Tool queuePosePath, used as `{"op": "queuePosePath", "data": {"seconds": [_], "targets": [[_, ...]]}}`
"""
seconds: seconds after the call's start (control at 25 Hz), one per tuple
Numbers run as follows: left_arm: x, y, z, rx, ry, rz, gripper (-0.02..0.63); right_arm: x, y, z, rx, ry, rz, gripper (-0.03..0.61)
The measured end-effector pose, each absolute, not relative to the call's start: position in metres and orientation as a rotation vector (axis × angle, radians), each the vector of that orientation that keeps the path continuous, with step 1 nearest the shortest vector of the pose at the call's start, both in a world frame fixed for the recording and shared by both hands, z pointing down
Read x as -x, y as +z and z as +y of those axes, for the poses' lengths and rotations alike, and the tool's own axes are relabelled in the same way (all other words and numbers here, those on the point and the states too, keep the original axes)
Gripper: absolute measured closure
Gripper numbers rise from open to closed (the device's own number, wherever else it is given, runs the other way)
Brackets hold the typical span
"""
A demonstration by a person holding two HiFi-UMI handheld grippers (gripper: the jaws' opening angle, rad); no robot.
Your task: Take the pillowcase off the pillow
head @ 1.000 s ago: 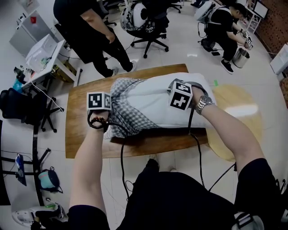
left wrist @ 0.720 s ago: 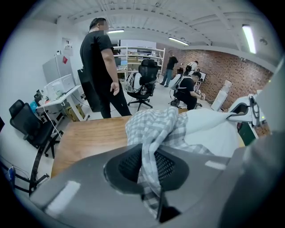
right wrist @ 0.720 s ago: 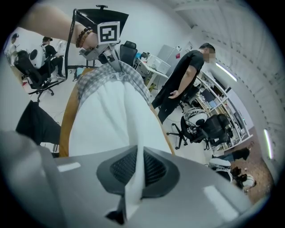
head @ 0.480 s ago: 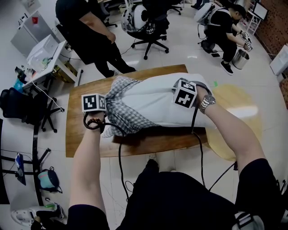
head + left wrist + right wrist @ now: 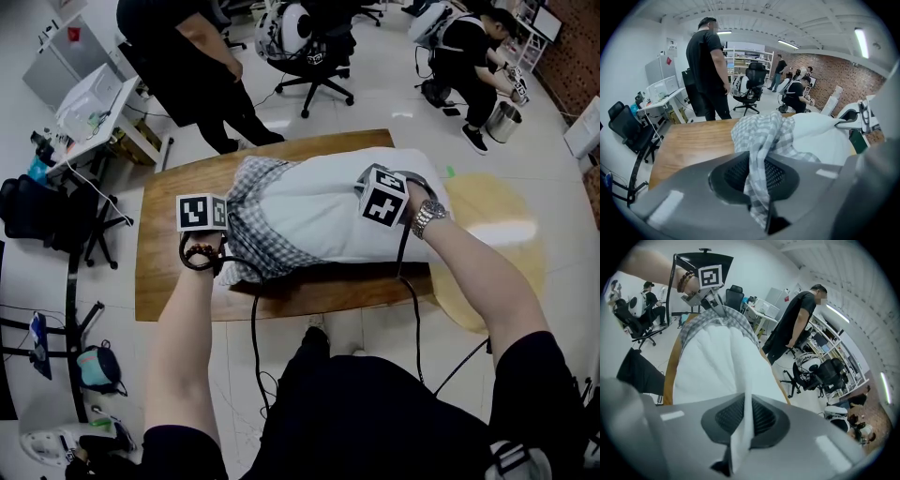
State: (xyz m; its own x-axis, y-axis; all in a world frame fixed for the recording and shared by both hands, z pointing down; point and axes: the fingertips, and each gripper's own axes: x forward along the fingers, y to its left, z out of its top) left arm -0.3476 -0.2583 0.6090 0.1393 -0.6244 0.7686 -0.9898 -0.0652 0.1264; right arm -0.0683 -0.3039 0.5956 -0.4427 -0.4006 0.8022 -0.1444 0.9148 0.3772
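Note:
A white pillow [image 5: 328,211] lies across the wooden table [image 5: 178,281]. Its checked pillowcase [image 5: 258,234] is bunched over the pillow's left end. My left gripper [image 5: 217,223] sits at the left edge of that bunch and is shut on a fold of the checked pillowcase [image 5: 761,154]. My right gripper [image 5: 367,202] rests on the pillow's right half, shut on a pinch of the white pillow fabric [image 5: 743,427]. In the right gripper view the white pillow [image 5: 717,366] runs away toward the checked cloth [image 5: 717,319] and the left gripper [image 5: 705,289].
A person in black [image 5: 183,56] stands just beyond the table's far left corner. An office chair [image 5: 309,56] is behind the table, and a seated person [image 5: 469,56] is at the far right. A round yellowish mat [image 5: 497,234] lies on the floor right of the table.
The left gripper pulled the checked cloth leftward, then came back slightly right. The right gripper stayed pinched on the pillow, shifting only a little.

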Motion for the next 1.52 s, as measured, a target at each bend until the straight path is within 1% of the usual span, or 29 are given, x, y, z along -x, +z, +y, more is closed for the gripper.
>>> {"op": "queuePosePath", "data": {"seconds": [0.04, 0.16, 0.36, 0.44, 0.64, 0.96, 1.16, 1.52], "targets": [[0.343, 0.610, -0.258, -1.778, 0.703, -1.544, 0.565, 0.072, 0.596, -0.302, -0.383, -0.320, -2.038, 0.553], [0.330, 0.606, -0.255, -1.815, 0.668, -1.522, 0.508, 0.079, 0.598, -0.296, -0.359, -0.367, -2.066, 0.493], [0.314, 0.605, -0.240, -1.845, 0.618, -1.543, 0.453, 0.079, 0.603, -0.286, -0.380, -0.465, -2.107, 0.404], [0.314, 0.601, -0.232, -1.853, 0.595, -1.557, 0.435, 0.082, 0.596, -0.281, -0.396, -0.502, -2.115, 0.384], [0.316, 0.589, -0.214, -1.852, 0.551, -1.601, 0.431, 0.086, 0.580, -0.267, -0.408, -0.577, -2.117, 0.379], [0.309, 0.607, -0.180, -1.788, 0.469, -1.665, 0.433, 0.085, 0.590, -0.229, -0.340, -0.647, -2.128, 0.374], [0.292, 0.632, -0.151, -1.754, 0.430, -1.686, 0.433, 0.082, 0.616, -0.197, -0.274, -0.689, -2.121, 0.354], [0.266, 0.674, -0.123, -1.738, 0.341, -1.685, 0.432, 0.099, 0.660, -0.162, -0.185, -0.818, -2.048, 0.283]]}}
